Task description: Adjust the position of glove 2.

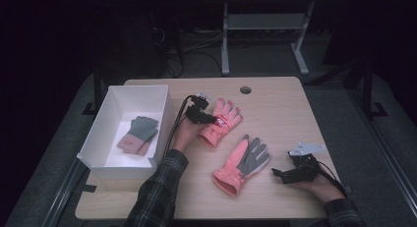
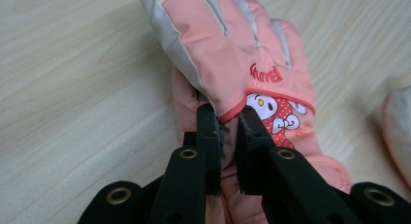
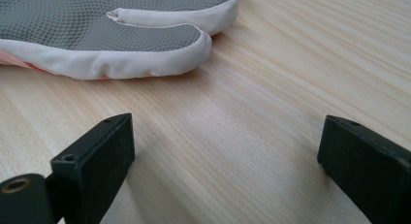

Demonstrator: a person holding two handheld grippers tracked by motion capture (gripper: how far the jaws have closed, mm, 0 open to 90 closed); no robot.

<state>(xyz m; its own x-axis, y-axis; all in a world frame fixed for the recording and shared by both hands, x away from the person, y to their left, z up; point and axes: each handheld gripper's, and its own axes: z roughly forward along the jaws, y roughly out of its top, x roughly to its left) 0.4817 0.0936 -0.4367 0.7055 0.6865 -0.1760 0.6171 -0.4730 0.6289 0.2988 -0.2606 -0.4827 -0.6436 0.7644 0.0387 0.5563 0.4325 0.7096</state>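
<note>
Left gripper view puts my left gripper [image 2: 228,122] right on the pink padded glove with the cartoon patch [image 2: 242,54]: the two black jaws are pressed together on a fold of fabric at the glove's thumb-side edge, just below the red trim seam, with cloth showing between them. The glove's fingers point away from the jaws, and the patch sits just to the right of the pinch. From the high view, I see this glove [image 1: 221,120] near the middle of the light wooden table [image 1: 285,104], with my left gripper [image 1: 209,118] at its left edge and the white open box [image 1: 114,101] just beyond my hand.

My right gripper [image 3: 225,151] has its jaws spread wide over bare wood, clamped on nothing. The second pink glove with the grey textured palm [image 3: 97,30] lies ahead of them and to the left, apart from both jaws. In the high view that glove [image 1: 243,163] lies palm up, and my right gripper [image 1: 279,174] is near its right side.
</note>
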